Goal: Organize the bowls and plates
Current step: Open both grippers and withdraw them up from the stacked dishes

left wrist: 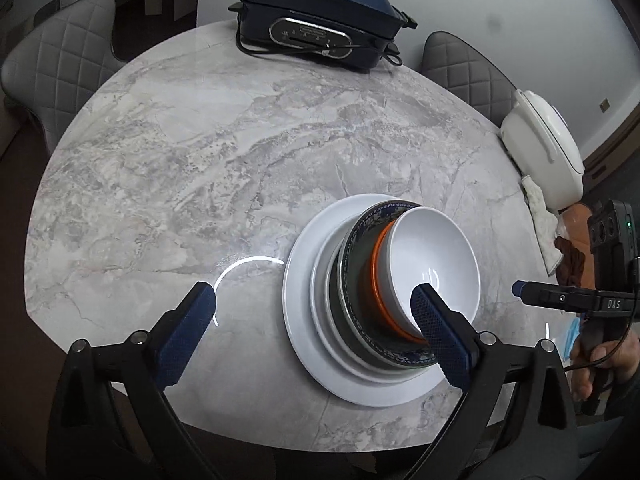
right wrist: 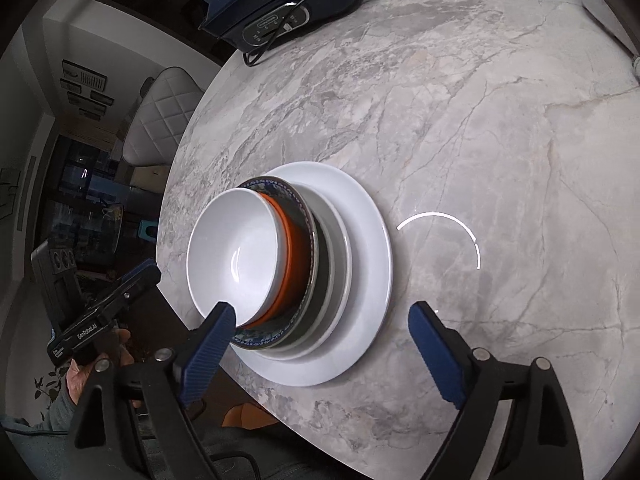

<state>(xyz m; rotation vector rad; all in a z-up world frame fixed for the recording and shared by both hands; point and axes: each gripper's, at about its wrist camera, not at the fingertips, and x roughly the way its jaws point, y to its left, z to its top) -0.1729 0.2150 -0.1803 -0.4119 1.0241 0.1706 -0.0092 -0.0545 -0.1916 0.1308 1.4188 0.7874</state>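
With both hand-held grippers released, the round white ceramic bowl (left wrist: 434, 258) sits at one o'clock of the left hand-held gripper (left wrist: 314, 304), nearer its right finger

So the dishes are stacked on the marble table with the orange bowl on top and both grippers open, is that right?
Not quite: the white bowl tops the stack, with the orange bowl nested under it, as the left wrist view shows. The left gripper and right gripper are open.

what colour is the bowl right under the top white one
Orange, seen best in the right wrist view.
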